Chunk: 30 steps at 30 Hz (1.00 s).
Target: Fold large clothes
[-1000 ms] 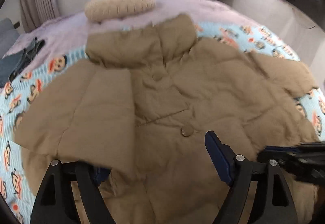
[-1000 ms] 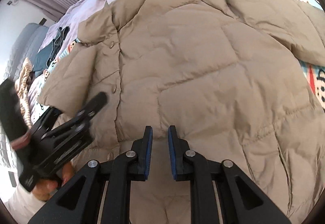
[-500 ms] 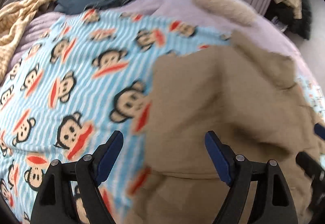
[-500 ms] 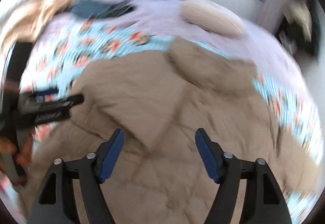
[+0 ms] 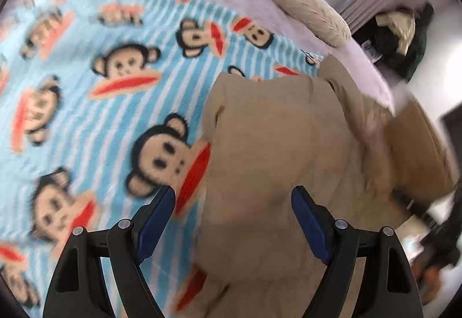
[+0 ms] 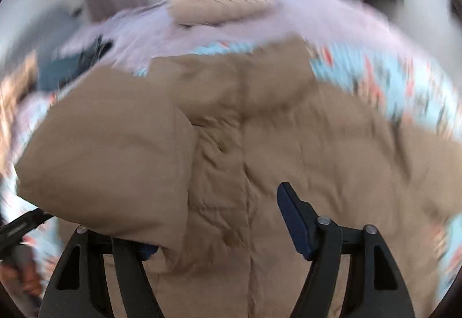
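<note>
right tongs closing, sleeve hiding one pad

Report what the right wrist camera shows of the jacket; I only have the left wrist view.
Observer: The jacket has one sleeve folded across its front.
Operator: Give me the right hand-held gripper.
Observer: The right hand-held gripper has just been closing; the sleeve's edge covers one finger, and nothing looks pinched.
Operator: Now the front seam.
Observer: The front seam runs uncovered from the collar down between the fingers.
</note>
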Motion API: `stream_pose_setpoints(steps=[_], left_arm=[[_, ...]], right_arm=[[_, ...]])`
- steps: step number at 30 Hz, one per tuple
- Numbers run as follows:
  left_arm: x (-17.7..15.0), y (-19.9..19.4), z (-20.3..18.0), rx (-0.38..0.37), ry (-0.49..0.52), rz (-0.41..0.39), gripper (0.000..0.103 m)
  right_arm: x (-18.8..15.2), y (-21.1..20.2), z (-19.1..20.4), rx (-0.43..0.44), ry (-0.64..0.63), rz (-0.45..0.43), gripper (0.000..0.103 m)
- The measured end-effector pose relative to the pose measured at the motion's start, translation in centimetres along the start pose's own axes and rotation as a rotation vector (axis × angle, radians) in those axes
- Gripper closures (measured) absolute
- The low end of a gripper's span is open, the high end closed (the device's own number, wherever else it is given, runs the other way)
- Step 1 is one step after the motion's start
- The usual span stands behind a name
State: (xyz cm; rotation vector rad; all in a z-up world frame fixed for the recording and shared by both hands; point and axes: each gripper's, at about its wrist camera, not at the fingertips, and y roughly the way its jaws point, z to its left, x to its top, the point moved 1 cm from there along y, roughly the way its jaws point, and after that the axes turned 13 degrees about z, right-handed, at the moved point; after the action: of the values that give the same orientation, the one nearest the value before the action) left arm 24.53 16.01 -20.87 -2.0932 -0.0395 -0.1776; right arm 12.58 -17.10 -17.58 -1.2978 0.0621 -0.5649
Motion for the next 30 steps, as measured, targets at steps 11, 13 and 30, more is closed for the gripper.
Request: stream_pose_setpoints(steps=[11, 13, 30], left_arm=[[2.0, 0.1, -4.8, 0.153, 0.211, -0.052, 0.091], [2.2, 1.8, -3.3, 0.199, 0.184, -0.018, 0.091], [-1.2, -3.9, -4.9, 0.307, 0.203, -0.133, 0.090]], right_arm=[[-2.6, 4.1, -6.0, 0.274, 0.317, 0.115, 0.096], [-1.5, 4.9, -4.7, 0.274, 0.282, 0.113, 0.096], [-2.8, -2.6, -5.0, 0.071, 0.156, 0.018, 0.083]])
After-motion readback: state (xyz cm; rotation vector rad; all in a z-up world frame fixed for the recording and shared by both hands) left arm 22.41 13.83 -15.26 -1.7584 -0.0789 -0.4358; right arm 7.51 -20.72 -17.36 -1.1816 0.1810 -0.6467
